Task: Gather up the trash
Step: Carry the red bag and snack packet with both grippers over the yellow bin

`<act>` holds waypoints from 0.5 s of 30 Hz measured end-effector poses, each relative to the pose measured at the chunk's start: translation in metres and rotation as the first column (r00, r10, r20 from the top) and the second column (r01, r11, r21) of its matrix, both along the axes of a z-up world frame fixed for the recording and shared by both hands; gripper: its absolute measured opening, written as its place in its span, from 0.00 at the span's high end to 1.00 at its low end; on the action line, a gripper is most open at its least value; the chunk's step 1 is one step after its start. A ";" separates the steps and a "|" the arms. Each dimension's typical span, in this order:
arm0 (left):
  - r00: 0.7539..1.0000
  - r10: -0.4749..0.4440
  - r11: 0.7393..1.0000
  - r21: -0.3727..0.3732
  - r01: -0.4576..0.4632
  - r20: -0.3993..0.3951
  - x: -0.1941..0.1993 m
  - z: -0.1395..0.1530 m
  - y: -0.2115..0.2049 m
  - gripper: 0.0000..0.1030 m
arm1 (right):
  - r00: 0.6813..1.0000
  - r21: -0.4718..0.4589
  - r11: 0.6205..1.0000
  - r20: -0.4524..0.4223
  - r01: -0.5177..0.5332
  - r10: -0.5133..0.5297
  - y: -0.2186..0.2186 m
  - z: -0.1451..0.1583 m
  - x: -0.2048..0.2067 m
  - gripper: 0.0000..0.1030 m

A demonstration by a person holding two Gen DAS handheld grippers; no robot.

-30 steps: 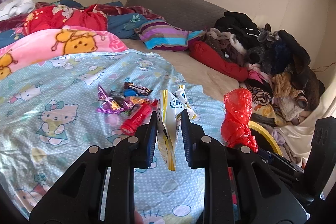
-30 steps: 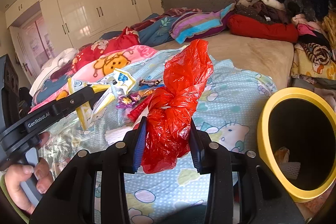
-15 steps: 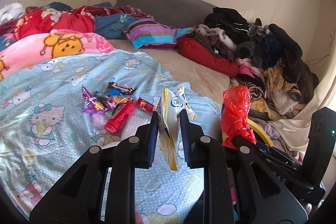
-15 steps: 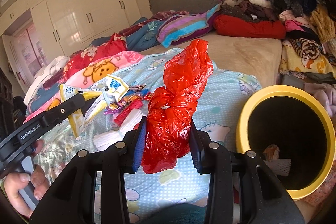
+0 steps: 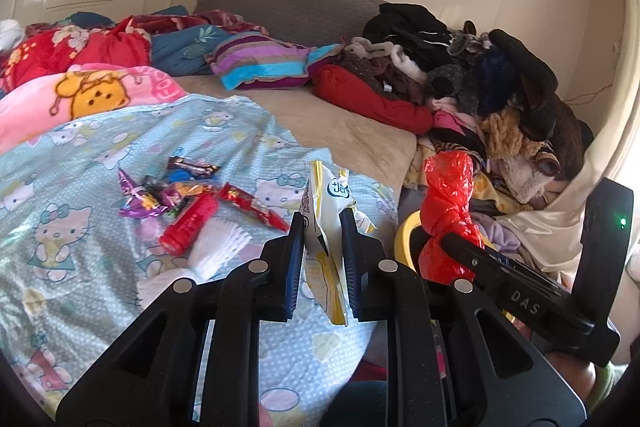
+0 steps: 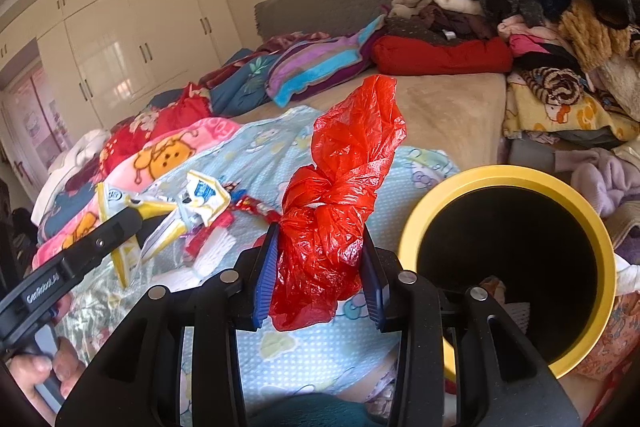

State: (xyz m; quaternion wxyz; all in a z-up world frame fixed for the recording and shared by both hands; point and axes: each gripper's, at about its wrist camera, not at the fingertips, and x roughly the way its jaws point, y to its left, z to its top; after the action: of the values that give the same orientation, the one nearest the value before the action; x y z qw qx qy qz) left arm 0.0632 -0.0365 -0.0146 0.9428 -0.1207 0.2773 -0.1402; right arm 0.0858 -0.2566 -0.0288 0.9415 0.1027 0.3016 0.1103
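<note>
Seen first through the left wrist camera: the left gripper (image 5: 322, 227) has its jaws nearly together, clamped on one white and yellow snack wrapper (image 5: 325, 205) and holding it upright above the bed, most likely so it can be carried clear of the bedding to the bin. Beyond it, on the pale blue cartoon-cat sheet (image 5: 72, 187), a small heap of trash (image 5: 188, 203) waits: one red tube, one white ribbed paper piece, one long red wrapper, and a cluster of purple and dark sweet wrappers too tangled to count. To the right, one knotted red plastic bag (image 5: 446, 211) rides in the right gripper, seen here from the side, with a sliver of a yellow rim behind it. A pile of clothes (image 5: 480, 79) fills the far right of the bed

Next, the right wrist camera: the right gripper (image 6: 320, 267) has its jaws partly open, just wide enough to squeeze the red bag (image 6: 340, 203) at its crumpled lower half, the knotted top standing free above. One yellow-rimmed bin (image 6: 516, 187) sits just to the right, its dark mouth tilted toward the camera and a scrap or two already inside; the bag appears headed there. At left, the left gripper and its wrapper (image 6: 160, 211) hover over the sheet, a person's hand (image 6: 44, 367) on the handle
</note>
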 end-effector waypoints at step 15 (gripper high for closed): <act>0.996 -0.086 0.996 0.015 0.086 0.005 0.002 0.002 -0.036 0.88 | 0.994 0.027 0.994 0.010 0.105 -0.105 -0.042 0.003 0.002 0.66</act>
State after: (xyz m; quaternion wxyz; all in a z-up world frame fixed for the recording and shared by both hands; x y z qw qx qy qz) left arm 0.0654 -0.0728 -0.0128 0.9376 -0.1013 0.2804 -0.1789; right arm 0.0874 -0.2989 -0.0262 0.9463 0.1302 0.2888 0.0652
